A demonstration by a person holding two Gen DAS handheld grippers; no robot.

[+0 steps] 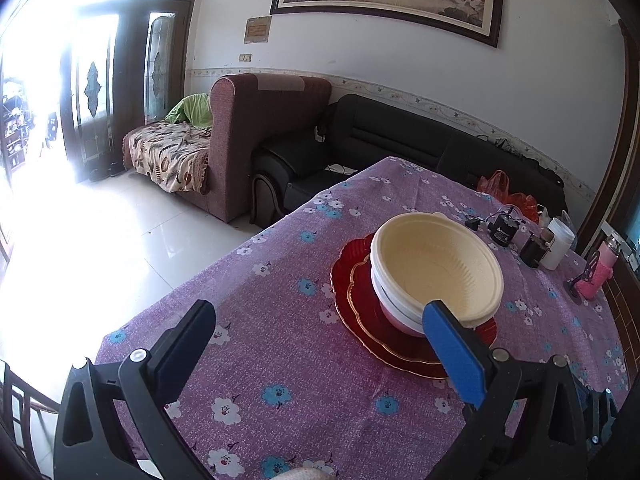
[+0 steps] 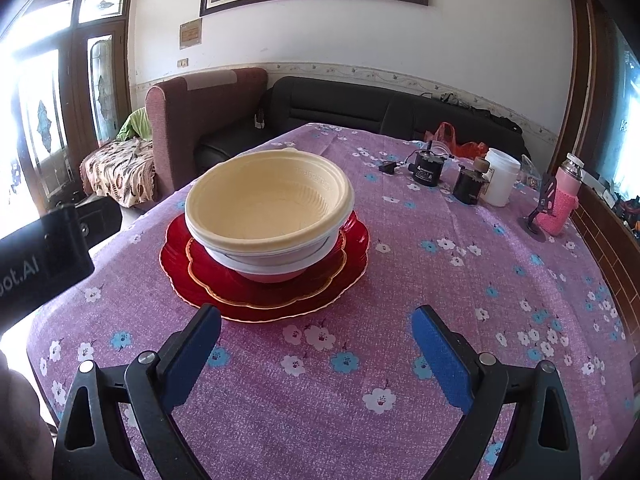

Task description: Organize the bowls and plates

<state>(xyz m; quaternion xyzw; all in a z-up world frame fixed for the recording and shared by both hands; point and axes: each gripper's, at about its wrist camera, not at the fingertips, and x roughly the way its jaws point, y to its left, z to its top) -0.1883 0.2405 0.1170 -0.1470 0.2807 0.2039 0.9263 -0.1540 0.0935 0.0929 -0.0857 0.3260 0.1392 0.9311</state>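
The left hand-held gripper [image 1: 320, 344] is spread wide and holds nothing. It hangs above the tabletop [image 1: 280, 360], which carries a purple flowered cloth. In the left wrist view, its right finger [image 1: 454, 354] overlaps the near edge of the stack; whether they touch cannot be told.

The stack stands near the middle of the tabletop. At the bottom lies a large red plate [image 2: 356, 236] with a scalloped gold edge. A smaller red plate [image 2: 200, 268] lies on it. On the plates stand nested bowls: a pink bowl [image 2: 272, 277] lowest, a white bowl [image 2: 264, 258] above it, and a cream bowl [image 2: 268, 204] on top, upright and empty.

The right hand-held gripper [image 2: 316, 348] is also spread wide and empty. It hangs over the cloth just in front of the stack and apart from it.

At the far right edge of the tabletop stand two small black motors [image 2: 426, 168], a white jar [image 2: 500, 182] and a pink bottle [image 2: 560, 196], well apart from the stack.
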